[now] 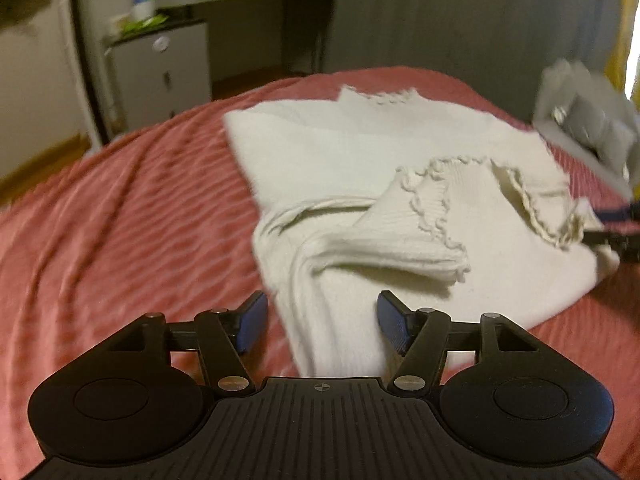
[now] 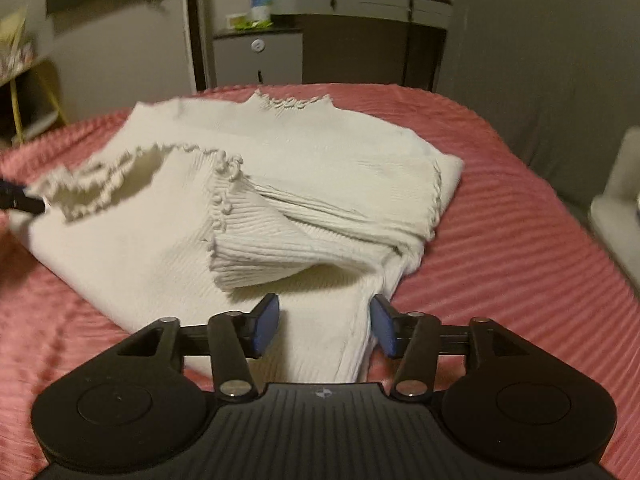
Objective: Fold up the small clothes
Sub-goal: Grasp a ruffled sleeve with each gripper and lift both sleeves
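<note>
A cream ribbed knit top with frilled edges lies on the red bedspread, both sleeves folded in across its body. My left gripper is open and empty, jaws apart over the top's near left hem. My right gripper is open and empty over the near right hem of the top. The right gripper's body shows blurred at the left wrist view's right edge. A dark fingertip of the left gripper touches the frilled sleeve cuff at the right wrist view's left edge.
The red bedspread extends on all sides of the top. Beyond the bed stand a grey cabinet and a desk with small items on it. A pale piece of furniture is at the right.
</note>
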Motion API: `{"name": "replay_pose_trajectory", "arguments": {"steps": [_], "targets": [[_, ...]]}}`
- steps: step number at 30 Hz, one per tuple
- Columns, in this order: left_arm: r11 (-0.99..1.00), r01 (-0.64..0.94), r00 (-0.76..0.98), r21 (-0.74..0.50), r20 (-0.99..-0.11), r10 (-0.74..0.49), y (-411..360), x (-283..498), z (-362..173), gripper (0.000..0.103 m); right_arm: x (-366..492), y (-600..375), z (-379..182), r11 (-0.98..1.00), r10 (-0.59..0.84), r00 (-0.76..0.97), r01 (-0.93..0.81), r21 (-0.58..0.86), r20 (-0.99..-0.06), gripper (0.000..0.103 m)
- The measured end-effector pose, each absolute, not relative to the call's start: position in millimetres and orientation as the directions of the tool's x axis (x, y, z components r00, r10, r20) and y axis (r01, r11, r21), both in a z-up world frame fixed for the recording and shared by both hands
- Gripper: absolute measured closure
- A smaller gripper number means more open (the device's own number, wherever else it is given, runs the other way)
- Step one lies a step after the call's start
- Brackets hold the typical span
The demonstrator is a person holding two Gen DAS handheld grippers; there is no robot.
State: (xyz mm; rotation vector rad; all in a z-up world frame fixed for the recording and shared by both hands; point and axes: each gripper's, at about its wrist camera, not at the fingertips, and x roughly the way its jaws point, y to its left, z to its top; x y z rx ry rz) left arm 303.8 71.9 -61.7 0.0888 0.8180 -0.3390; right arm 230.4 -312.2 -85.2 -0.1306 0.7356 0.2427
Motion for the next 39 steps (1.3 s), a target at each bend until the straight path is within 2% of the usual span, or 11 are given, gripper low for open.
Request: {"name": "replay_pose_trajectory", "arguments": {"steps": [7, 8, 9, 12, 13, 17, 18, 22, 27, 32, 39], "targets": [[0.862, 0.502, 0.606, 0.072, -0.741, -0.291, 35.6, 330.2, -74.1, 0.037, 253.5, -292.9, -91.7, 0.919, 0.178, 0.728, -0.363, -0.152, -0.662, 0.051], [0.855, 0.514, 0.601, 0.073, -0.742, -0.298, 33.3, 333.4, -76.1, 0.042, 255.2, -288.5, -92.1, 0.906, 0.182, 0.728, -0.386, -0.176, -0.661, 0.051], [0.850, 0.523, 0.593, 0.059, -0.741, -0.313, 32.3, 336.1, -77.5, 0.052, 257.9, -284.9, -93.1, 0.896, 0.186, 0.728, -0.402, -0.191, -0.660, 0.051], [0.839, 0.541, 0.592, 0.060, -0.736, -0.329, 26.5, 339.8, -79.6, 0.064, 266.9, -281.8, -91.9, 0.880, 0.218, 0.720, -0.437, -0.185, -0.659, 0.052], [0.827, 0.557, 0.595, 0.075, -0.731, -0.334, 23.7, 338.0, -79.3, 0.069, 270.4, -281.2, -91.8, 0.875, 0.229, 0.710, -0.450, -0.178, -0.666, 0.055], [0.839, 0.541, 0.617, 0.055, -0.705, -0.351, 26.6, 336.8, -76.5, 0.087, 278.7, -281.3, -90.2, 0.871, 0.263, 0.693, -0.469, -0.144, -0.671, 0.089], [0.851, 0.524, 0.625, 0.037, -0.696, -0.354, 29.4, 336.6, -74.9, 0.089, 279.6, -282.6, -89.1, 0.878, 0.265, 0.698, -0.460, -0.133, -0.665, 0.091], [0.895, 0.443, 0.696, -0.058, -0.607, -0.384, 43.6, 331.4, -55.8, 0.090, 278.6, -293.7, -77.2, 0.910, 0.303, 0.721, -0.414, -0.036, -0.623, 0.093], [0.926, 0.376, 0.780, -0.043, -0.524, -0.341, 49.6, 340.2, -26.2, 0.092, 281.3, -311.4, -48.3, 0.936, 0.311, 0.788, -0.351, 0.027, -0.531, 0.096], [0.960, 0.278, 0.847, -0.046, -0.460, -0.267, 56.9, 359.4, -10.1, 0.092, 305.4, -326.5, -33.8, 0.973, 0.223, 0.850, -0.225, 0.052, -0.477, 0.096], [0.976, 0.199, 0.792, -0.091, -0.572, -0.215, 50.9, 405.5, -48.4, 0.092, 346.6, -339.3, -58.5, 0.985, 0.172, 0.827, -0.145, 0.091, -0.536, 0.096]]}}
